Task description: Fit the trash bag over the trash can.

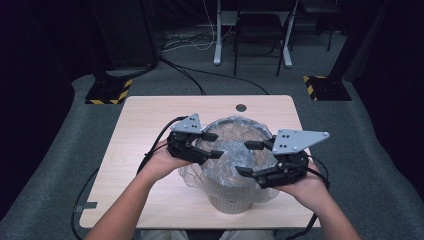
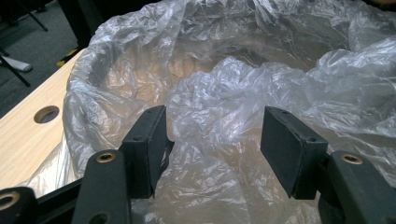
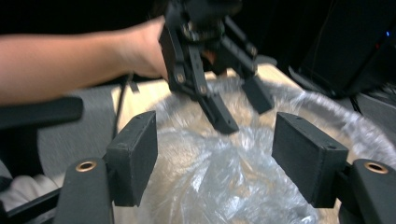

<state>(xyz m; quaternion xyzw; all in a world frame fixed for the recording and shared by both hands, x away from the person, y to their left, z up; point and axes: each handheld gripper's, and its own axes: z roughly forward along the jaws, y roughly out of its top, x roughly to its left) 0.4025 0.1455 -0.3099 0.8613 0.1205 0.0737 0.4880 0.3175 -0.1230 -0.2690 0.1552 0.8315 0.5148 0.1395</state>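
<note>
The bin stands at the near edge of the surface, between the person's 2 forearms, and the bag lines it, its clear film folded over the rim and slumped in a crumpled heap inside. That film looks very light, soft and slippery; it would likely crease, stretch or tear under a hard pull, and a single flat layer would be hard to pinch. The best place to take hold seems to be a bunched fold at or just inside the rim, where several layers pile up. The right gripper hangs over the near right side of the bin, its fingers standing wide apart with only loose film beneath them and nothing pressed between the pads, so it holds nothing. The left gripper sits over the left rim, a little farther back; its fingers are also parted, about halfway, with a ridge of crumpled film rising in the gap. The left pad appears to brush that fold, but the pads do not clamp it, so this gripper is empty too. Beyond the bin, a round hole marks the far edge of the surface, with bare wood around it.
</note>
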